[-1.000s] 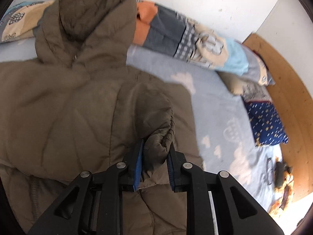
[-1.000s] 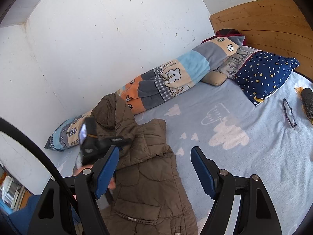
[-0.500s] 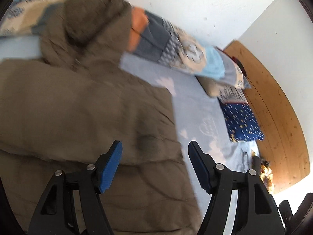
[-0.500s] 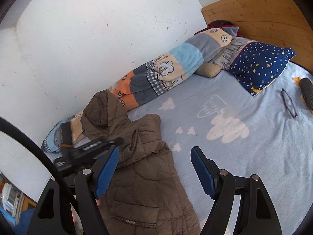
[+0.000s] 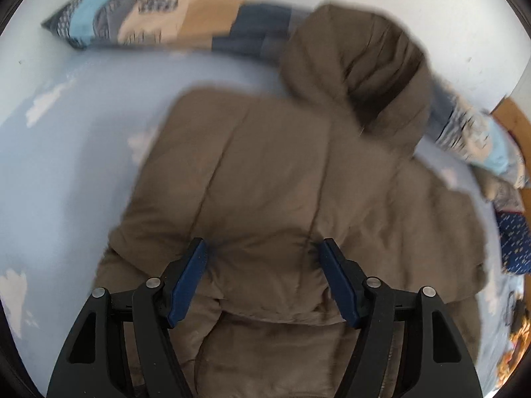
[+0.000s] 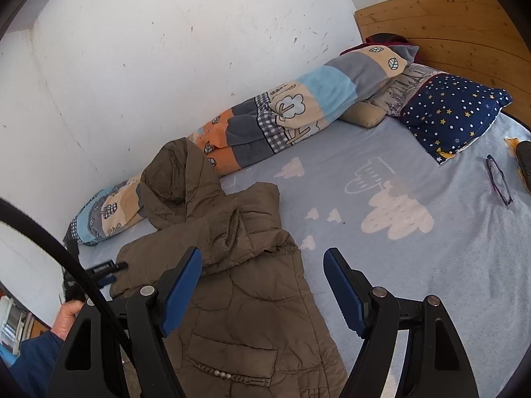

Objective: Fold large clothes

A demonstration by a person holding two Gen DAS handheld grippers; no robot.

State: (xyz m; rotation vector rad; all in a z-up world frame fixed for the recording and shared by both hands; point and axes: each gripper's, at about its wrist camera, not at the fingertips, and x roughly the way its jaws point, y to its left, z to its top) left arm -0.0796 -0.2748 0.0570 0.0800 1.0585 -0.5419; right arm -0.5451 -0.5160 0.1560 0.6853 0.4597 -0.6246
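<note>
A brown hooded quilted jacket [image 5: 282,182] lies on the light blue bed sheet [image 5: 66,165], hood toward the wall, with a sleeve folded across its body. It also shows in the right wrist view [image 6: 239,265]. My left gripper [image 5: 264,272] is open and empty, hovering low over the folded sleeve. My right gripper [image 6: 262,282] is open and empty, held above the jacket's lower right side. The left gripper shows small at the jacket's left edge in the right wrist view [image 6: 106,270], held by a hand.
A rolled patchwork blanket [image 6: 282,116] lies along the white wall. A star-patterned navy pillow [image 6: 454,116] sits by the wooden headboard [image 6: 448,30]. Glasses [image 6: 497,179] and a dark object [image 6: 524,159] lie on the sheet [image 6: 415,265] at the right.
My left gripper let go of the jacket sleeve, opened, and swung left over the jacket. The sleeve now lies folded across the body. My right gripper stayed open and shifted slightly.
</note>
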